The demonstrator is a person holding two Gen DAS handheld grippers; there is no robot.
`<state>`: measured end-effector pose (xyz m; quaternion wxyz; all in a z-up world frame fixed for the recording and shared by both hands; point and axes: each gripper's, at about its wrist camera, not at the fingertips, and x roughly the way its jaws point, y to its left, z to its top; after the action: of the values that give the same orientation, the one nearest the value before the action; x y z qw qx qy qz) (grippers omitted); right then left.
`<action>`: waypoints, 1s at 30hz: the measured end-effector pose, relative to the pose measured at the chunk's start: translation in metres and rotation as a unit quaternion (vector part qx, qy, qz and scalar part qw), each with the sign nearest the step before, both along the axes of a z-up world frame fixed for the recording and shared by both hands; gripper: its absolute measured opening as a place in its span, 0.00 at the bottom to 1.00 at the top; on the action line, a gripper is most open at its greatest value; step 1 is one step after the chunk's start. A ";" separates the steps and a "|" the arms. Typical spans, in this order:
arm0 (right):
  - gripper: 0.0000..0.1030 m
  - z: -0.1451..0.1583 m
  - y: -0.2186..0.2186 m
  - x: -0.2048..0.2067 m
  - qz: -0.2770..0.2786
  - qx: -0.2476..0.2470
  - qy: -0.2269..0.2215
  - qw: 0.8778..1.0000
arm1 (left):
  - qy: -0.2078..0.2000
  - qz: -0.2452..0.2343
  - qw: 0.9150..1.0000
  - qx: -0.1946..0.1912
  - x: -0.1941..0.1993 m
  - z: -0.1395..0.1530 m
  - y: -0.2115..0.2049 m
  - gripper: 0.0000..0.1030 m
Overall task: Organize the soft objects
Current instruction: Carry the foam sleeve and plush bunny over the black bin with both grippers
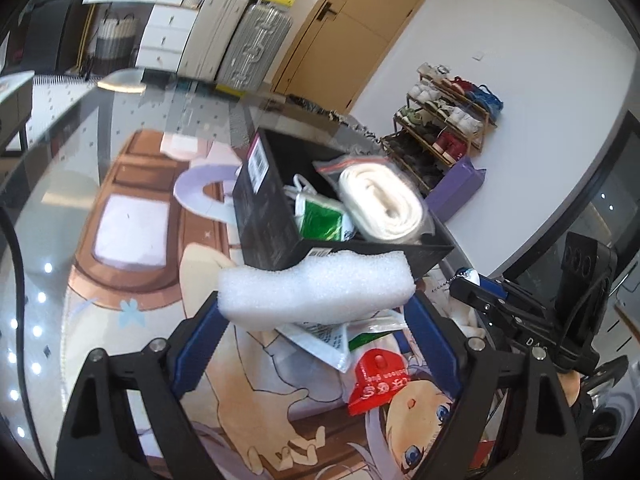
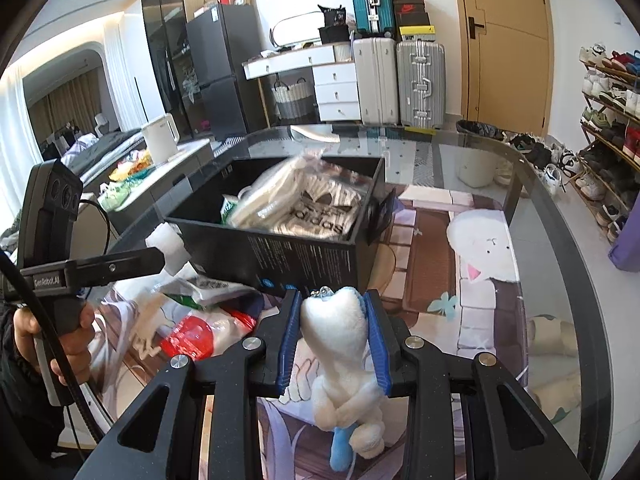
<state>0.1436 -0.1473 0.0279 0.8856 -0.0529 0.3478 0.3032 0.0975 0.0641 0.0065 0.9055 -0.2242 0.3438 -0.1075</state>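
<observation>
A white foam block (image 1: pixel 316 288) spans the gap between the blue pads of my left gripper (image 1: pixel 316 310), which is shut on it just in front of the black box (image 1: pixel 272 216). The box holds a bagged roll of white cloth (image 1: pixel 380 200) and a green packet (image 1: pixel 320 220). In the right wrist view the same box (image 2: pixel 280 256) shows an Adidas bag (image 2: pixel 320 208). My right gripper (image 2: pixel 332 312) is shut on a white plush toy (image 2: pixel 340 344) with blue parts, close to the box's near wall. A hand (image 2: pixel 76 336) holds the left gripper (image 2: pixel 120 264) at the left.
A red packet (image 1: pixel 380 380) and a white-and-green packet (image 1: pixel 320 336) lie on the printed mat (image 1: pixel 132 216) under my left gripper. The glass table's edge (image 2: pixel 560 216) curves away on the right. Beyond it stand a shoe rack (image 2: pixel 608 120), suitcases (image 2: pixel 420 80) and a door (image 2: pixel 508 40).
</observation>
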 end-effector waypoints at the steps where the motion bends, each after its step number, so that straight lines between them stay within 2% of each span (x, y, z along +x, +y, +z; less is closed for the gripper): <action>1: 0.31 0.002 0.000 0.000 0.000 0.003 -0.002 1.000 | -0.006 0.001 1.000 0.006 -0.002 0.004 0.000 0.86; 10: 0.31 0.024 -0.008 -0.004 -0.002 0.061 -0.023 0.998 | -0.043 0.021 0.997 0.067 -0.013 0.032 -0.001 0.86; 15: 0.32 0.010 0.000 0.000 0.011 0.014 0.005 1.000 | -0.042 0.019 0.996 0.073 -0.012 0.032 -0.002 0.86; 17: 0.39 0.000 0.003 0.002 0.012 -0.007 0.019 1.000 | -0.041 0.020 0.996 0.073 -0.010 0.031 -0.003 0.86; 18: 0.48 -0.005 0.004 0.002 0.013 -0.015 0.025 0.999 | -0.040 0.021 0.996 0.072 -0.010 0.031 -0.003 0.86; 19: 0.51 -0.009 0.005 0.002 0.018 -0.020 0.032 0.999 | -0.039 0.022 0.997 0.070 -0.009 0.030 -0.003 0.86; 22: 0.52 -0.019 0.008 0.003 0.022 -0.040 0.043 0.998 | -0.038 0.024 0.996 0.071 -0.009 0.030 -0.001 0.86; 26: 0.51 -0.032 0.014 0.001 0.032 -0.068 0.047 0.996 | -0.038 0.026 0.996 0.070 -0.008 0.030 0.000 0.86; 27: 0.44 -0.035 0.015 0.000 0.032 -0.077 0.042 0.996 | -0.038 0.027 0.996 0.070 -0.008 0.030 0.000 0.86; 28: 0.31 -0.036 0.016 -0.001 0.032 -0.079 0.037 0.996 | -0.038 0.027 0.996 0.069 -0.008 0.031 0.001 0.86; 30: 0.31 -0.035 0.015 -0.002 0.033 -0.076 0.030 0.996 | -0.040 0.028 0.996 0.069 -0.008 0.032 0.001 0.86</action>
<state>0.1413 -0.1326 -0.0069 0.8578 -0.1228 0.3941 0.3061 0.0896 0.0650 0.0383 0.9343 -0.1664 0.3080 -0.0669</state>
